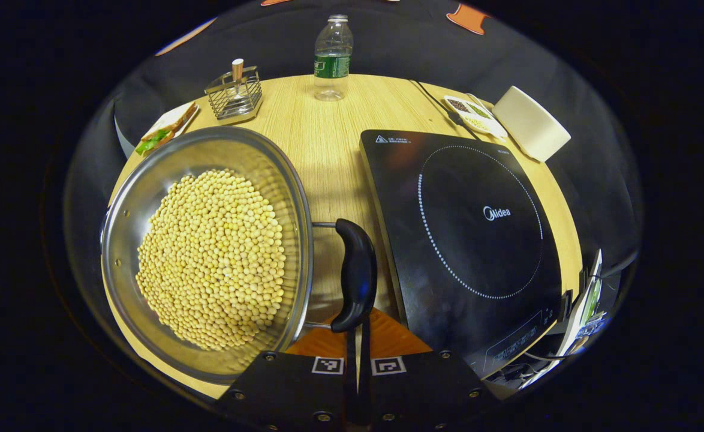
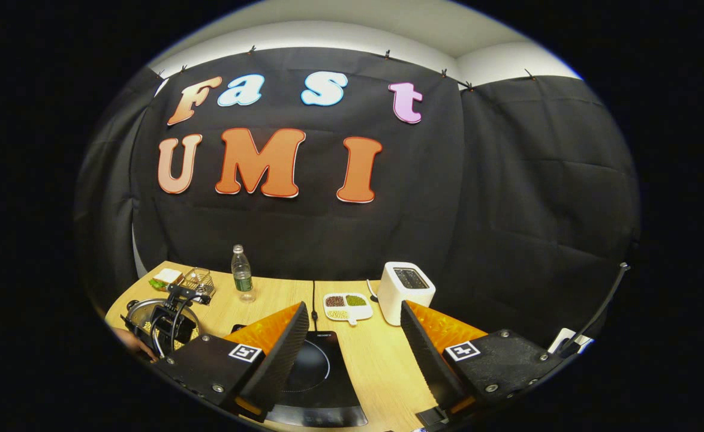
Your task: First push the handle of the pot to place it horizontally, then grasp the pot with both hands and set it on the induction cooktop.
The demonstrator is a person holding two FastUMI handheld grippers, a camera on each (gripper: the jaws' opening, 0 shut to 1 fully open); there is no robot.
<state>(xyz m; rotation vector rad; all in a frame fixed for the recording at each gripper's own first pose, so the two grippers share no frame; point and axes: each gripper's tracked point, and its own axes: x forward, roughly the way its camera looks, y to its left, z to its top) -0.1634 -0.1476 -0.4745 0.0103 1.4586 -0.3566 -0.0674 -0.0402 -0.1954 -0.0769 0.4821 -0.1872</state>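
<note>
- The left gripper view looks down into the pot (image 1: 208, 252). It is shiny, full of yellow beans (image 1: 214, 258), and sits on the table (image 1: 322, 138) just left of the cooktop (image 1: 466, 228).
- The left gripper (image 1: 358, 360) has its fingers almost together, right by the black handle (image 1: 355, 273). I cannot tell if they squeeze it.
- The right gripper view shows the right gripper (image 2: 352, 348) held up high over the cooktop (image 2: 319, 372), wide open and holding nothing.
- Far back stand a bottle (image 2: 242, 277) and a toaster (image 2: 408, 289).
</note>
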